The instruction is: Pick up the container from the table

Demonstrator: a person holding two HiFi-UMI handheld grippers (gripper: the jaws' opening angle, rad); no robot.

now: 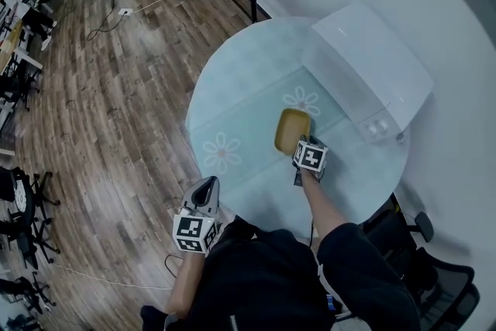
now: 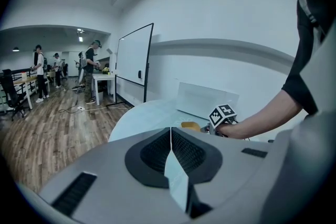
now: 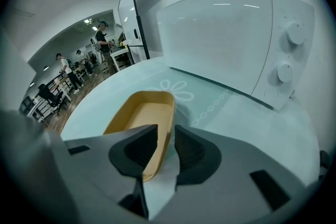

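Observation:
A shallow yellow oblong container lies on the round pale-green table near a daisy print. My right gripper is at its near end. In the right gripper view the container has its right wall standing between the two jaws, and the right gripper is shut on that wall. My left gripper hangs off the table's near-left edge over the wood floor. In its own view the left gripper has its jaws pressed together with nothing in them, and the container shows far off.
A white microwave stands at the table's far right, close behind the container, its door and two knobs facing me. A whiteboard on a stand and desks with people are beyond the table. An office chair sits at my right.

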